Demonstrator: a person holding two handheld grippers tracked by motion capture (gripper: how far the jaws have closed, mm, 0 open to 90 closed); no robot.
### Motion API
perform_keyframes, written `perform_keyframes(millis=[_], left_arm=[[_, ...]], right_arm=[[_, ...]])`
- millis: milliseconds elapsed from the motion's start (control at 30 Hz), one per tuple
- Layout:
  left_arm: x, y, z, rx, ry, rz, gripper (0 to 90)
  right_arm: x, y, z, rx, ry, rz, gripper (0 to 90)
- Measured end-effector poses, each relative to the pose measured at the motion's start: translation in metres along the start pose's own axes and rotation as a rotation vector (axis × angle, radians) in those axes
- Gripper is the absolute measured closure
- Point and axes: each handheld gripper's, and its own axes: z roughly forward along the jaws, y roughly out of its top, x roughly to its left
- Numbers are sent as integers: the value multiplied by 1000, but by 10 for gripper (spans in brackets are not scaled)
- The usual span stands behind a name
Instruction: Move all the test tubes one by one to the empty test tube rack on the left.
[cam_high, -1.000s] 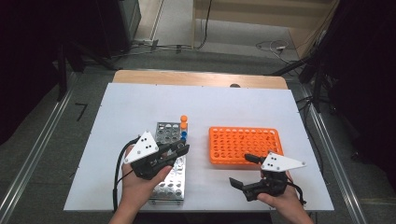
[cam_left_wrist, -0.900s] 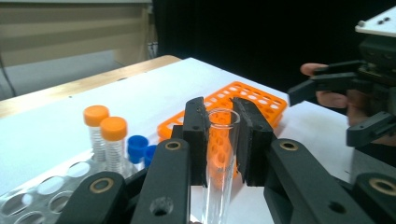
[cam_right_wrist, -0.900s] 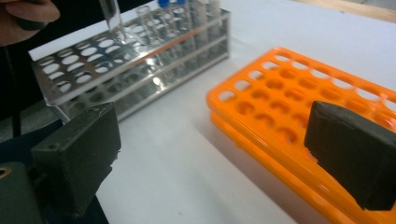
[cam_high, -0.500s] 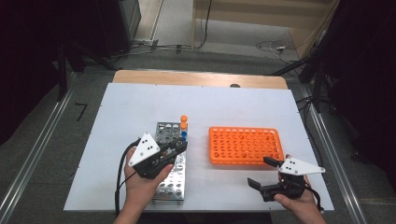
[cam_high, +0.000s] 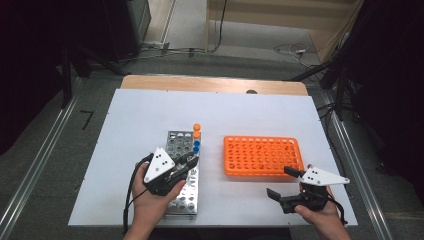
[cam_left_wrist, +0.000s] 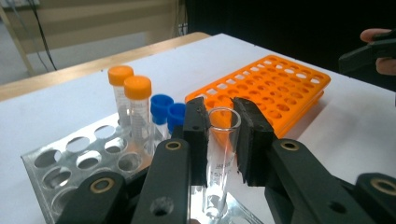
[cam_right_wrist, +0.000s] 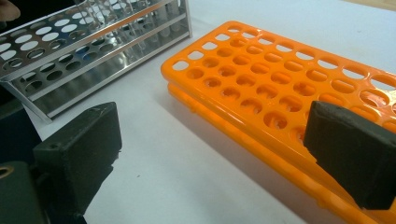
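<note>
Since a second ago my right hand-held gripper (cam_high: 286, 183) has drawn back from the orange rack (cam_high: 262, 155) toward my edge of the desk (cam_high: 140, 115), while my left hand-held gripper (cam_high: 189, 161) has kept its place over the metal rack (cam_high: 184, 175). From the high view, the left one sits above that rack's middle with the capped tubes (cam_high: 196, 136) just beyond its tip, and the right one hangs off the orange rack's near corner, jaws wide apart and empty. In the left gripper view, my jaws are clamped on a clear open tube (cam_left_wrist: 221, 154), upright, its lower end down by the metal rack (cam_left_wrist: 84, 161); the capped tubes (cam_left_wrist: 137, 112) stand close to the left of it. I judge the glass could slip or crack if I tilt or squeeze harder, or knock those neighbours as I lift. In the right gripper view, the pads (cam_right_wrist: 79, 154) stand far apart over bare desk, the orange rack (cam_right_wrist: 261, 88) beside the right pad, not touching that I can tell.
</note>
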Motion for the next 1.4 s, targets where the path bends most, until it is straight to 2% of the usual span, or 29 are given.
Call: perform_keyframes(millis=[233,333,500,600,700,867,933,1067,1267,1400], left_arm=[[-1,-3,6,63,6,-3,762],[-1,-3,7,70,1,-9,759],[2,-3,6,73,-34,-43,747],[4,-3,5,67,-63,-53,706],[6,-2,4,64,-87,-60,631],[6,1,-1,43,-113,-48,434],[7,1,-2,48,-110,-39,334],[16,-1,-8,39,-108,-54,171],[28,-5,-23,19,-94,-66,48],[36,-8,-30,22,-77,-73,19]], right_arm=[[-1,0,1,0,1,1,29],[-2,0,2,-2,-1,1,30],[-4,0,2,-3,-5,5,31],[-6,1,2,-8,-7,6,32],[-6,1,1,-11,-11,10,32],[-8,1,1,-16,-16,7,32],[-8,1,0,-17,-16,9,32],[-10,1,-1,-20,-19,10,33],[-14,1,-2,-24,-29,15,33],[-17,1,-2,-24,-35,19,34]])
